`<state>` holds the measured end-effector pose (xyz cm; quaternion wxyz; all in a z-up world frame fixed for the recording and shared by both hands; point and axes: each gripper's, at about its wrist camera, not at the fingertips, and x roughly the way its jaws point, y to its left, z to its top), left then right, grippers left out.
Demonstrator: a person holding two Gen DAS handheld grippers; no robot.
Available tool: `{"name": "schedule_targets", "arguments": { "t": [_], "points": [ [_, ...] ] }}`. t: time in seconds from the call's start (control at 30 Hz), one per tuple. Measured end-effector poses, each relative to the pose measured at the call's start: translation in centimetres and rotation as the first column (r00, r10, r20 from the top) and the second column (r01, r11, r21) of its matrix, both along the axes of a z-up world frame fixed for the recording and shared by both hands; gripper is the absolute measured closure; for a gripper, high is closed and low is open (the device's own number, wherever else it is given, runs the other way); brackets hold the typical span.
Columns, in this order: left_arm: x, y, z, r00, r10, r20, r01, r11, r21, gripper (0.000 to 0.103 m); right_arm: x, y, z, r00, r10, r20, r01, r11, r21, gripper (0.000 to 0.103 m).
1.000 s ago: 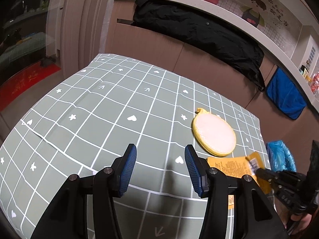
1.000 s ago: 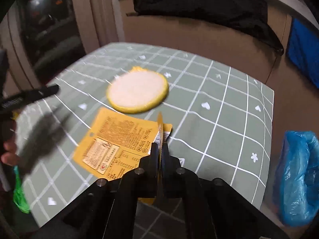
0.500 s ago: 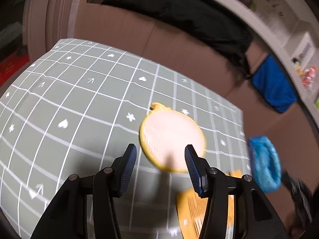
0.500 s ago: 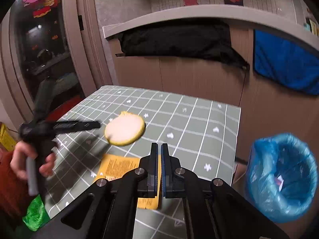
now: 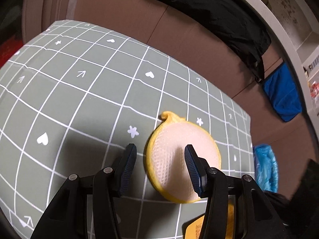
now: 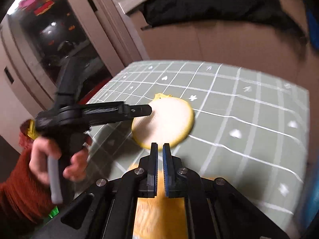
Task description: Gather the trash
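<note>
Left wrist view. The left gripper (image 5: pixel 159 157) pointed down at a table (image 5: pixel 83 99) covered in a grey-green cloth with a white grid, hearts, stars and arrows. Its jaws stood spread wide with nothing pinched between them. A round yellow-rimmed pad (image 5: pixel 179 159) with a pale textured face lay flat on the cloth; the right fingertip (image 5: pixel 190 159) overlapped it in the view, while the left fingertip (image 5: pixel 130 155) stood just beside its rim. Whether either fingertip touched the pad cannot be told. A corner of an orange wrapper (image 5: pixel 196 227) showed at the lower edge, near the pad. Beyond the table's right edge stood a bin lined with a blue bag (image 5: pixel 266 169). A black garment (image 5: pixel 209 12) and a blue cloth (image 5: pixel 283 97) hung over a brown partition behind the table.

Right wrist view (blurred). The right gripper (image 6: pixel 160 149) had its jaws nearly pressed together and opening, a narrow gap showing between the blue pads. Nothing could be seen between their tips. The orange wrapper (image 6: pixel 159 215) lay on the table below and behind the fingers, its far end hidden by them. The pad (image 6: pixel 165 121) lay just ahead of the fingertips. From the left, the left gripper (image 6: pixel 147 109) reached over the pad's near rim, held by a hand (image 6: pixel 57 159) in a rust-red sleeve (image 6: pixel 18 191).
</note>
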<state>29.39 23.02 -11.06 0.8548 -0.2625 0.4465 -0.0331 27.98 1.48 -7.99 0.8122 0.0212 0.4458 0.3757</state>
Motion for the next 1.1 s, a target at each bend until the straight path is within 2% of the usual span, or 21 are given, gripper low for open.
{"name": "schedule_targets", "arguments": {
  "t": [0.2,0.33,0.4,0.47,0.53,0.57,0.7,0.77,0.8,0.83,0.97,1.1],
  "points": [
    [0.6,-0.1,-0.2,1.0,-0.021,-0.004,0.021,0.998,-0.055,0.053,1.7,1.9,-2.7,0.998,0.005,-0.058,-0.006,1.0,-0.028,0.098],
    [0.7,-0.8,0.0,0.996,-0.084,-0.02,0.079,0.983,-0.168,0.054,1.9,1.0,-2.9,0.998,-0.014,-0.062,0.012,1.0,-0.028,0.099],
    [0.5,-1.6,0.4,0.994,-0.107,-0.007,0.104,0.975,-0.197,0.054,1.8,0.2,-3.1,0.998,-0.024,-0.062,0.022,0.999,-0.036,0.098],
    [0.5,-2.7,1.0,0.991,-0.13,0.009,0.13,0.976,-0.175,0.055,1.8,-0.3,-3.4,0.997,-0.034,-0.071,0.031,0.999,-0.035,0.097],
    [0.6,-3.7,1.3,0.99,-0.142,0.014,0.143,0.981,-0.134,0.068,1.8,-0.8,-3.5,0.996,-0.04,-0.08,0.038,0.999,-0.018,0.097],
    [0.6,-4.1,1.4,0.99,-0.141,0.009,0.141,0.985,-0.099,0.08,1.7,-1.1,-3.4,0.996,-0.045,-0.075,0.044,0.999,-0.019,0.097],
    [0.0,-5.0,2.4,0.992,-0.123,0.034,0.123,0.992,-0.016,0.088,0.5,-2.5,-1.5,0.998,-0.057,-0.015,0.057,0.998,-0.02,0.094],
    [-1.3,-5.4,3.5,0.991,-0.115,0.074,0.112,0.993,0.048,0.089,-0.7,-3.9,0.1,0.997,-0.055,0.045,0.056,0.998,-0.026,0.069],
    [-2.0,-5.6,4.0,0.989,-0.115,0.092,0.108,0.991,0.074,0.089,-1.5,-4.8,0.8,0.996,-0.056,0.075,0.059,0.998,-0.032,0.046],
    [-2.9,-5.8,4.6,0.987,-0.119,0.112,0.107,0.989,0.103,0.089,-2.3,-5.8,1.3,0.993,-0.062,0.098,0.067,0.997,-0.041,0.038],
    [-7.2,-6.3,5.6,0.981,-0.129,0.144,0.1,0.976,0.193,0.089,-5.3,-9.0,1.1,0.991,-0.089,0.104,0.101,0.988,-0.115,0.038],
    [-11.3,-5.9,5.3,0.982,-0.123,0.141,0.093,0.975,0.204,0.089,-7.5,-10.4,-0.2,0.99,-0.116,0.085,0.128,0.98,-0.154,0.04]
  ]
}}
